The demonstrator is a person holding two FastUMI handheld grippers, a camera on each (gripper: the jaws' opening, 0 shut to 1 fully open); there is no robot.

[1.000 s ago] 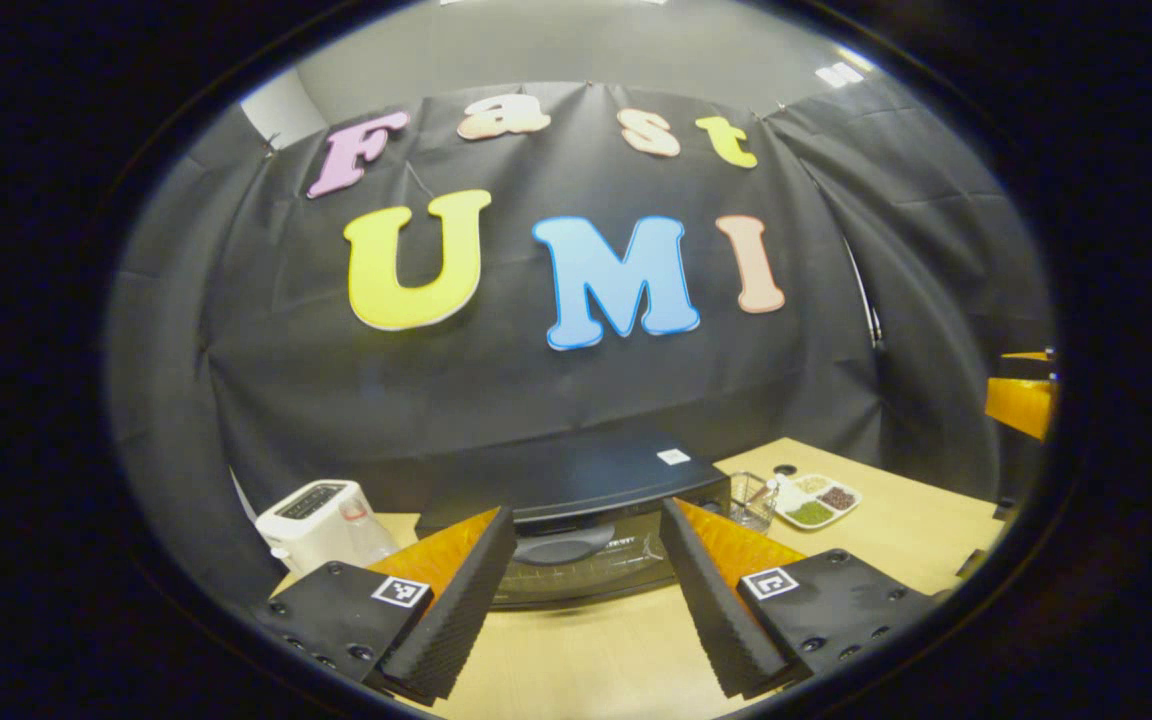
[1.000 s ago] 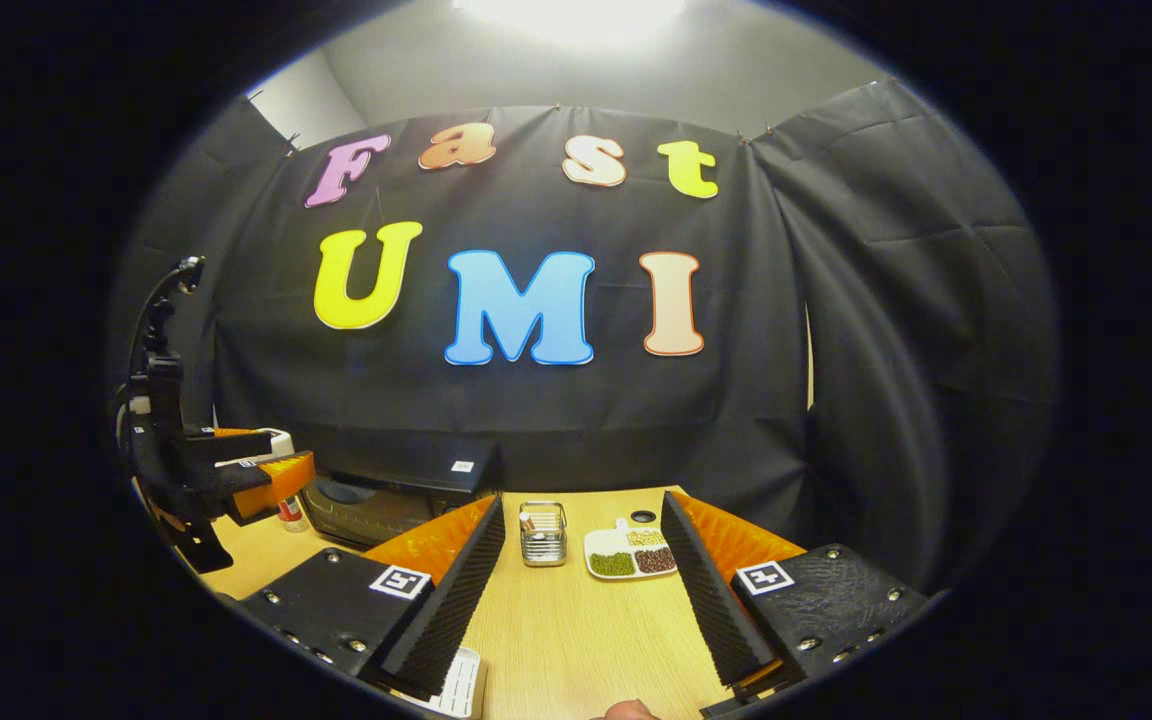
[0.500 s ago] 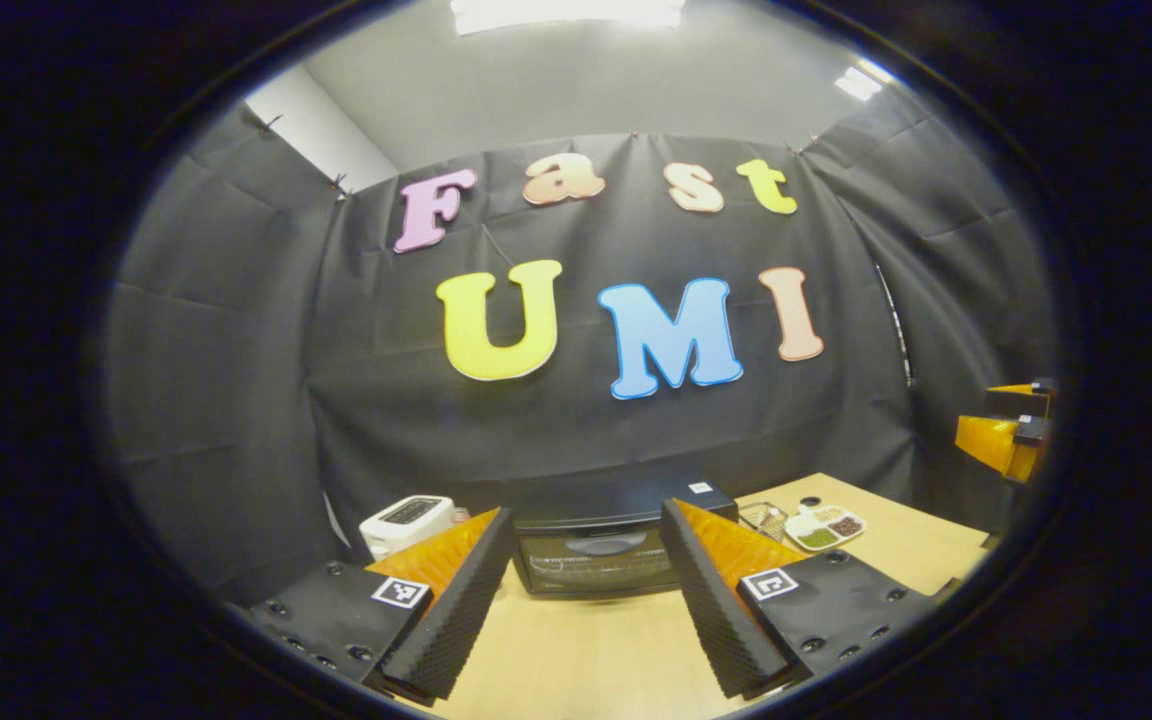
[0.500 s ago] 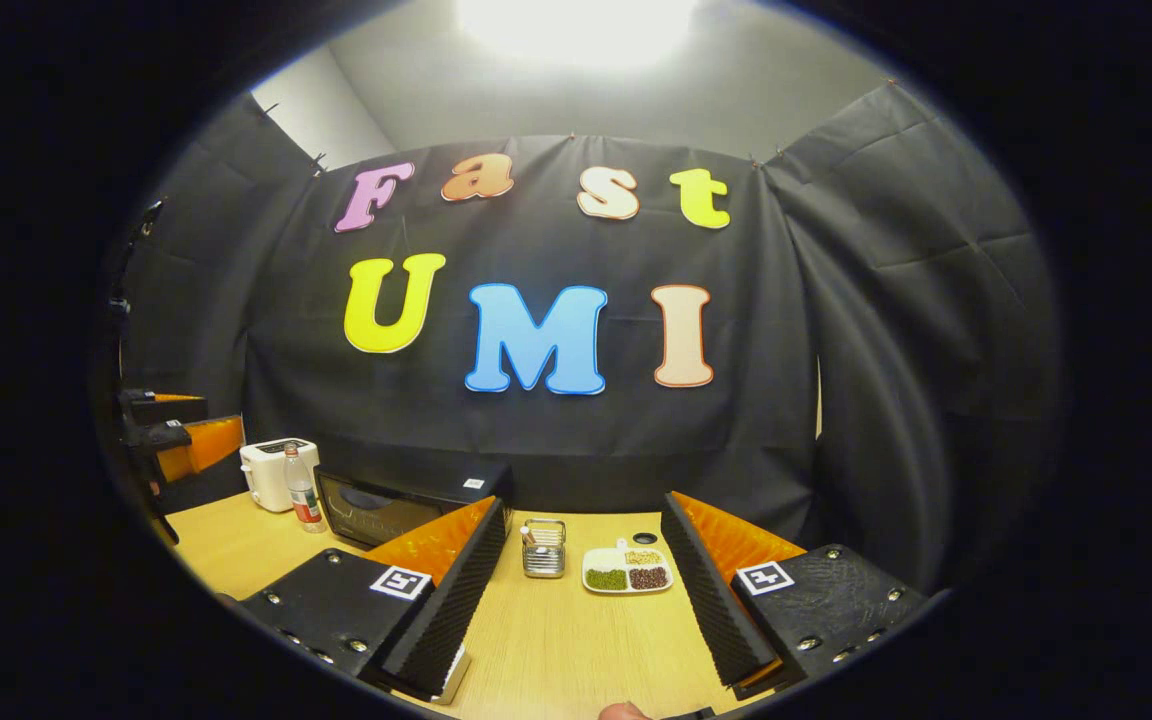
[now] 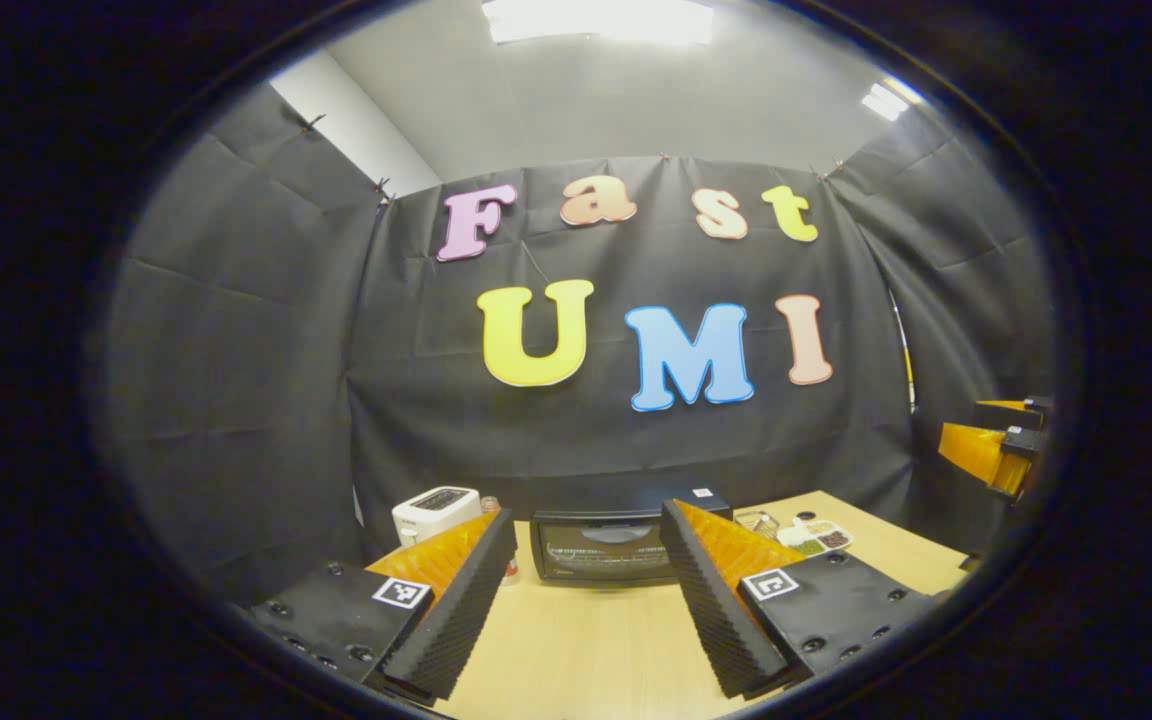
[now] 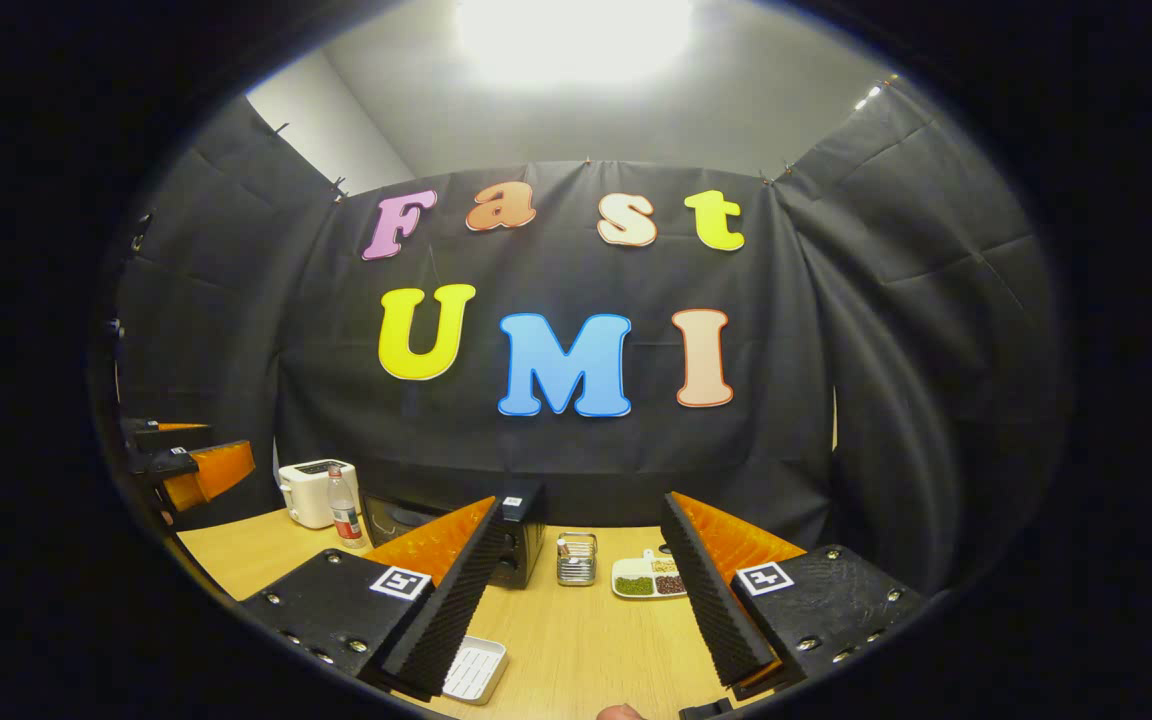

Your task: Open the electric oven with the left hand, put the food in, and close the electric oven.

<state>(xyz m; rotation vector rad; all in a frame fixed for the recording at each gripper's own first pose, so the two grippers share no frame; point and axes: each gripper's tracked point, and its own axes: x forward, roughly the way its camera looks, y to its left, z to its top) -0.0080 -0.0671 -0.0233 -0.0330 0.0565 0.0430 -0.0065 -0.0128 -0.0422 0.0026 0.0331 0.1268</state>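
The right gripper (image 6: 581,590) is partly hiding the electric oven (image 5: 604,548), sitting door-shut at the table's (image 5: 586,650) back. The left gripper (image 5: 586,590) is also gaping wide, gripping nothing.

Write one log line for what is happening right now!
oven: door shut | left gripper: open, empty, off oven | right gripper: open, empty

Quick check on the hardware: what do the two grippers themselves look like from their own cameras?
Both look alike. The left gripper and the right gripper each have two wedge-shaped fingers with ribbed inner faces, mounted on black blocks with screw heads. Each block carries a small square black-and-white marker tag. I see no cables or sleeves.
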